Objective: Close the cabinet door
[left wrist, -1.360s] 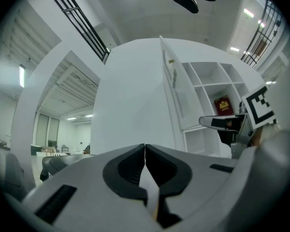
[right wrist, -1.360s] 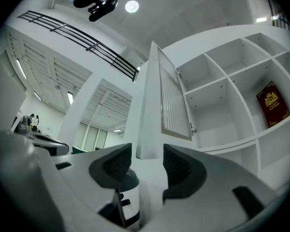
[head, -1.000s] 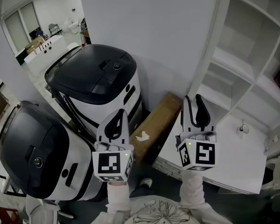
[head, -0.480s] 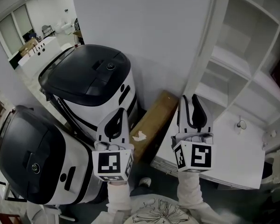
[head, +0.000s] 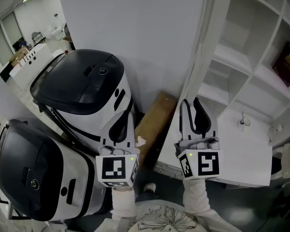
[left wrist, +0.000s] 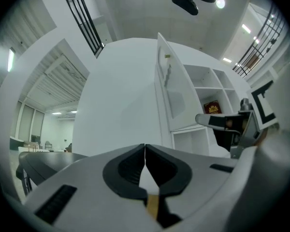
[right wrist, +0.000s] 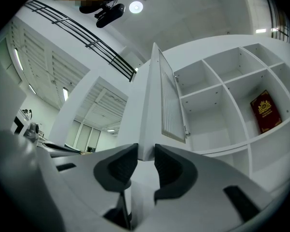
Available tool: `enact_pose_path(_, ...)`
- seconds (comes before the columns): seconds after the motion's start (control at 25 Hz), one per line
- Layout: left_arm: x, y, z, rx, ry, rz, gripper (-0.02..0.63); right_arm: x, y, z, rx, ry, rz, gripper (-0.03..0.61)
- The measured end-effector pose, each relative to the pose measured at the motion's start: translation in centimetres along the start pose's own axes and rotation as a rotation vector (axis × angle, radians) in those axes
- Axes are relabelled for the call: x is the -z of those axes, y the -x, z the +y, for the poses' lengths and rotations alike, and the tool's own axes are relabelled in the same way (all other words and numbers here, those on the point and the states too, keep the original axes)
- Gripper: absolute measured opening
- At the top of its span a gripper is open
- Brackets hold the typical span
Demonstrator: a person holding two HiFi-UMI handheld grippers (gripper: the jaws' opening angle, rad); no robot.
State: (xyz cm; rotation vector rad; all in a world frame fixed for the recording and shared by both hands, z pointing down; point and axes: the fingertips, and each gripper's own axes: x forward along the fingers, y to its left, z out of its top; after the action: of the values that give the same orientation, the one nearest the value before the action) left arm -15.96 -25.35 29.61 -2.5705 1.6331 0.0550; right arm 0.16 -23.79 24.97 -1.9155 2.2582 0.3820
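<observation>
The white cabinet (head: 241, 66) has open shelves, and its tall door (head: 199, 47) stands swung out, edge toward me. My right gripper (head: 194, 103) has that door's free edge (right wrist: 149, 105) between its jaws. They are closing, and the pads sit against both faces of the edge at the gripper (right wrist: 146, 151). To the left, my left gripper (head: 127, 116) is held level; its jaws (left wrist: 145, 151) are shut with nothing in them. The left gripper view shows the door (left wrist: 166, 95) with its handle high up, and the right gripper (left wrist: 227, 127) at its lower edge.
Two white machines with black lids (head: 82, 83) (head: 29, 163) stand at the left against the white wall. A cardboard box (head: 154, 117) leans between them and the cabinet. A red book (head: 286, 57) stands on a shelf. A white panel with a knob (head: 242, 122) lies below the right gripper.
The right gripper's jaws have narrowed onto the door edge. The head view has swung right toward the cabinet, bringing the red book into sight. The left gripper stays shut.
</observation>
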Motion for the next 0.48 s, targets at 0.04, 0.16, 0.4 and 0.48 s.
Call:
enact_pose_path(0.04, 0.0, -0.2, -0.3, 0.011, 0.000, -0.001, 0.005, 0.0, 0.1, -0.1, 0.003, -0.003, 0.000, 0.106)
enact_pose_path(0.16, -0.1, -0.8, -1.1, 0.043, 0.002, -0.006, 0.005, -0.1, 0.6, -0.6, 0.013, -0.005, 0.002, 0.101)
enact_pose_path(0.4, 0.2, -1.9, -2.9, 0.112, 0.016, -0.007, 0.005, -0.3, 1.8, -1.8, 0.061, 0.013, 0.007, 0.089)
enact_pose_path(0.48, 0.3, -2.2, -3.7, 0.137, 0.020, -0.007, 0.005, -0.4, 2.3, -2.4, 0.078, 0.019, 0.009, 0.084)
